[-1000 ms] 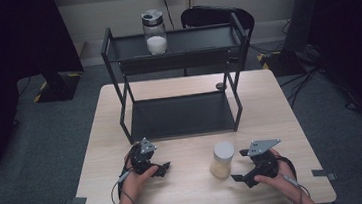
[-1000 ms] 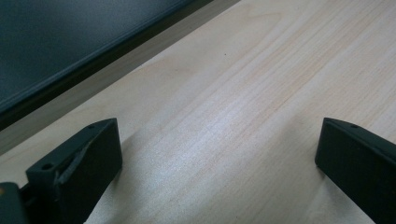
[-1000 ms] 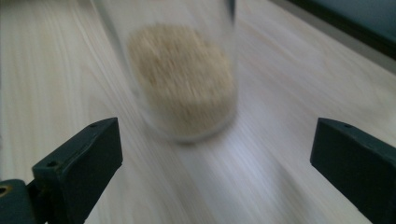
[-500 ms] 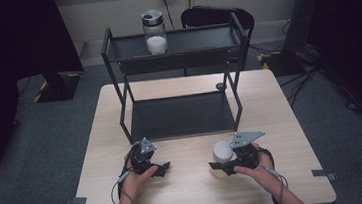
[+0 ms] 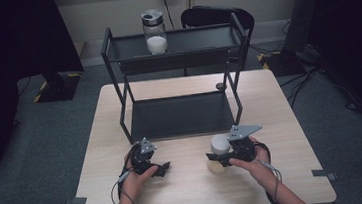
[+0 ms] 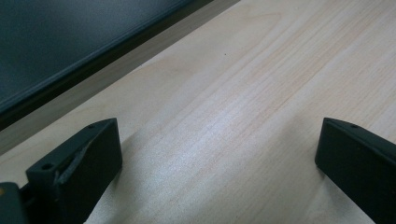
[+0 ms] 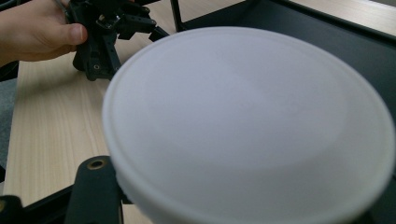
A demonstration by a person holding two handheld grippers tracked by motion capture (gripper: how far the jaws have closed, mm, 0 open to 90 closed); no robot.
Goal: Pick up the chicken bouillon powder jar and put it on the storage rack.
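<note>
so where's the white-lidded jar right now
In the high view the jar sits at the table's front right, clamped in the right gripper, just before the black rack.

The high view looks down and forward from above the person's side of the table [image 5: 197, 191], taking in the whole top, the black rack [image 5: 174, 57] at the far edge and the floor around. The left gripper view sits low, skimming the wood [image 6: 243, 116] between its own two jaws, very near the surface. The right gripper view faces across the table, pressed close to a white lid [image 7: 247, 126], and shares with the high view the left gripper [image 7: 109, 32] and the hand [image 7: 37, 30] holding it.
</note>
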